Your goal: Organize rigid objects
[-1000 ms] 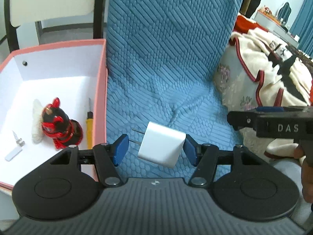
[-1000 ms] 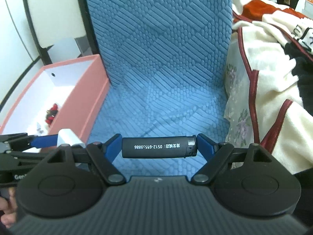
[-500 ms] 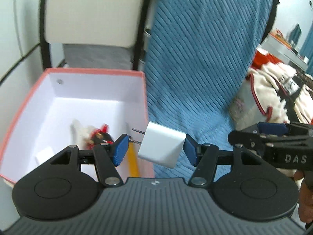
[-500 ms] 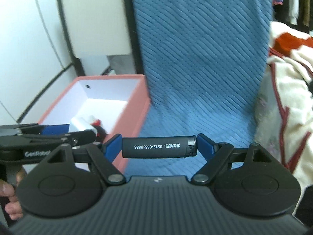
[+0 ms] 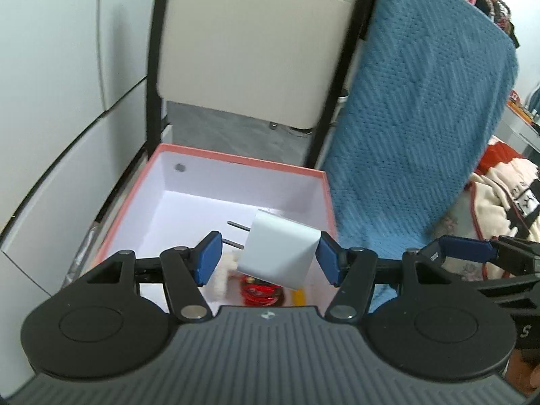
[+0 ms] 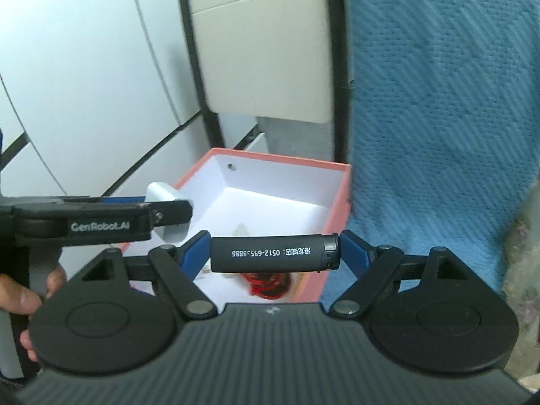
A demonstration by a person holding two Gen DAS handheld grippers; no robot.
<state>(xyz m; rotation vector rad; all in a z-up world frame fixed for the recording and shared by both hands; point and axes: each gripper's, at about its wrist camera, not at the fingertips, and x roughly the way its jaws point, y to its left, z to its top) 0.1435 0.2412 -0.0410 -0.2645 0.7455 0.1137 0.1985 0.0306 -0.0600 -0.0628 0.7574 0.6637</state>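
Note:
My left gripper (image 5: 266,258) is shut on a white charger plug (image 5: 280,253); its prongs point at the left pad. It hangs over the open pink box (image 5: 236,163) with a white inside. My right gripper (image 6: 271,254) is shut on a black lighter (image 6: 256,253), held crosswise by its ends above the box's (image 6: 280,162) near right part. In the right wrist view the left gripper (image 6: 168,209) with the charger (image 6: 162,192) stands to the left, over the box's left rim. A red and black toy (image 5: 260,292) lies in the box, partly hidden.
A yellow-handled tool (image 5: 298,295) and a white fluffy piece (image 5: 224,263) also lie in the box. A blue quilted cover (image 5: 422,135) drapes the seat to the right. A cream chair back (image 5: 253,50) rises behind the box, a blanket (image 5: 499,182) lies far right, and white panels (image 5: 67,101) stand left.
Both grippers have moved left and up, from above the blue seat to above the pink box, each keeping its object. The views now look down into the box.

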